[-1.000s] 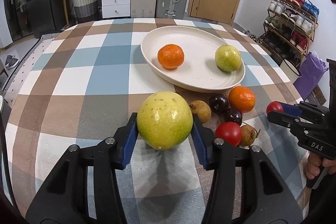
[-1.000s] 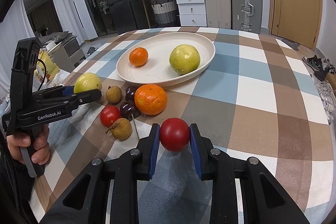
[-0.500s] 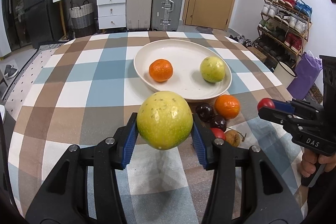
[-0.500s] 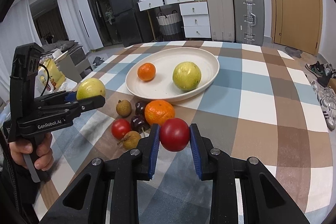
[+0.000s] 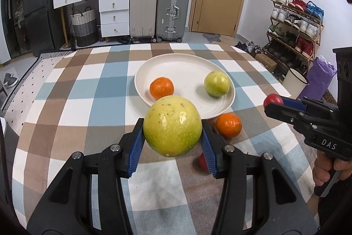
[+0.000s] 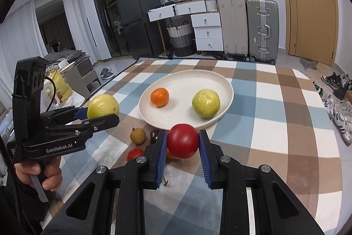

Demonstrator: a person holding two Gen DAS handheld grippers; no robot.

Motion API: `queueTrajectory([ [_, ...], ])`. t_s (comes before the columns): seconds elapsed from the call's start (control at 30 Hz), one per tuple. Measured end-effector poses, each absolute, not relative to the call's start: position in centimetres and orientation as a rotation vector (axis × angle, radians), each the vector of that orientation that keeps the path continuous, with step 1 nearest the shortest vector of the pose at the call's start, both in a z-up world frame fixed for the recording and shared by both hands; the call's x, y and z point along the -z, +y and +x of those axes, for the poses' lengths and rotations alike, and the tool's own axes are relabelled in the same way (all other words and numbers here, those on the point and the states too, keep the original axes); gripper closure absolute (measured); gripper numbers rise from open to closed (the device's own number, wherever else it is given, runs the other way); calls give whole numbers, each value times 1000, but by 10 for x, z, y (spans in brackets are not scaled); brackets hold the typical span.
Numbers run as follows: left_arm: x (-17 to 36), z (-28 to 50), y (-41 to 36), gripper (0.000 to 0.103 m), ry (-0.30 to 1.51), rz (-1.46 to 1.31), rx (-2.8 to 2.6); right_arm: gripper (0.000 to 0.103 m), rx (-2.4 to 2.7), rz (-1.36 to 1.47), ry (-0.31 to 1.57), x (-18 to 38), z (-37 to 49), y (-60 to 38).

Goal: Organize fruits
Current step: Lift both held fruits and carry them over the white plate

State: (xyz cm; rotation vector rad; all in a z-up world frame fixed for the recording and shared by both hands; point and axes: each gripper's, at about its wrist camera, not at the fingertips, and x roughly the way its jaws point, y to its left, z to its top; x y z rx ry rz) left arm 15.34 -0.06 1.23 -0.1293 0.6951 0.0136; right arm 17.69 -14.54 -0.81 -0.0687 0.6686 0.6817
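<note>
Left wrist view: left hand-held gripper [image 5: 172, 139] is clamped on a large yellow-green fruit [image 5: 172, 126], blue pads pressing both sides, the fruit clear of the checked cloth on the bench [image 5: 88, 102]. Just beyond the held fruit sits the white plate [image 5: 167, 63]. Plate contents: one small orange [image 5: 161, 87] on the side nearer this gripper's left finger, one yellow-green fruit [image 5: 216, 83] on the side nearer its right finger; the two lie apart, with bare plate between. Off the plate, just beside its near rim and ahead of the right finger, a second orange [image 5: 228, 124] rests on the cloth. A red fruit is partly hidden behind the right finger.

Right wrist view: right hand-held gripper [image 6: 182, 144] is clamped on a round red fruit [image 6: 183, 141], held above the cloth. The same plate [image 6: 187, 78] lies directly ahead, holding the same two fruits and nothing else. Loose on the cloth to the left of this gripper's left finger: a brownish small fruit [image 6: 138, 136], a dark fruit [image 6: 154, 134] partly hidden, and a small red fruit [image 6: 134, 154]. The left hand-held gripper with its yellow-green load appears further left, a hand [image 6: 38, 173] on its handle.
</note>
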Motion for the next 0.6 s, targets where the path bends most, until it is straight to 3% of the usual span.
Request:
queueTrajectory([
  [0.6,-21,197,-10,57,679,-104,-2,74,-700,-34,619,-8,210,-124],
])
